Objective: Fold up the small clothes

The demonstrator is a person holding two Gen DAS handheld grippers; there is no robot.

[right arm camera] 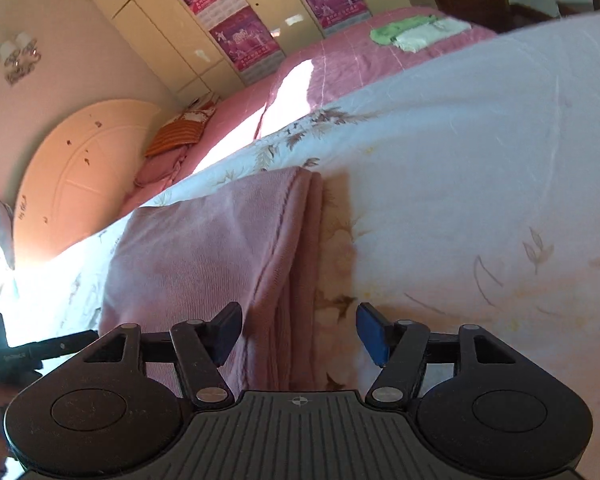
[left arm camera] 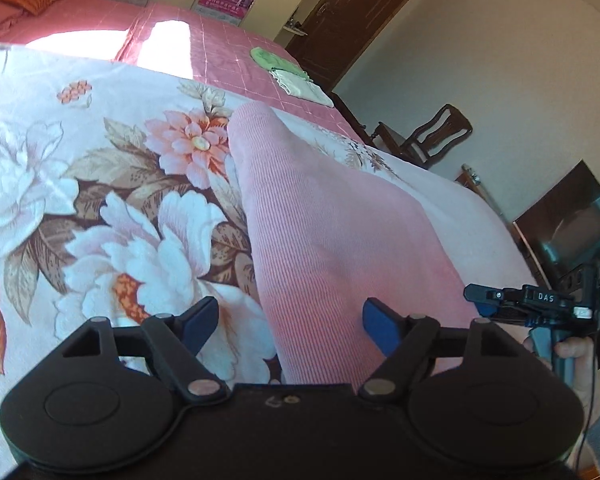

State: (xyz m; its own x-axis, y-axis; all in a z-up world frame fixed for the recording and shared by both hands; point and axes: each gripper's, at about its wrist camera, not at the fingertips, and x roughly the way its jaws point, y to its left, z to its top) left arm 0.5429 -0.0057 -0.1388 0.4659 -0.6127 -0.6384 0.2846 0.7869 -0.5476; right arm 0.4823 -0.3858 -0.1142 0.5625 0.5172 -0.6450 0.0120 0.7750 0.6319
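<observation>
Closest in the left wrist view, the left gripper (left arm camera: pixel 290 326) has its jaws apart, the blue pads standing on either side of the near end of a pink ribbed garment (left arm camera: pixel 320 240) without pressing on it. The garment lies folded into a long strip on a floral bedspread (left arm camera: pixel 100 168), running away from the gripper toward its far rounded end. At the right edge of that view the right gripper (left arm camera: pixel 532 300) shows side-on, with a hand (left arm camera: pixel 576 350) wrapped round its handle. In the right wrist view, the right gripper (right arm camera: pixel 298 334) also has its jaws apart, with the layered folded edge of the pink garment (right arm camera: pixel 204 248) passing between them, nearer the left pad, neither pad clamping the cloth. The pale bedspread (right arm camera: pixel 460 160) stretches off to the right of the garment. Farther off, a pink checked bed cover (left arm camera: pixel 220 56) carries a green cloth (left arm camera: pixel 270 58) and a white folded cloth (left arm camera: pixel 304 86) lying just beside each other near its far corner. An orange striped pillow (right arm camera: pixel 180 136) rests at the head of the bed by a cream headboard (right arm camera: pixel 80 184). Beyond stand cream wardrobe doors (right arm camera: pixel 160 24) with purple posters (right arm camera: pixel 244 40), a dark wooden door (left arm camera: pixel 360 12) and a dark wooden chair (left arm camera: pixel 432 136).
</observation>
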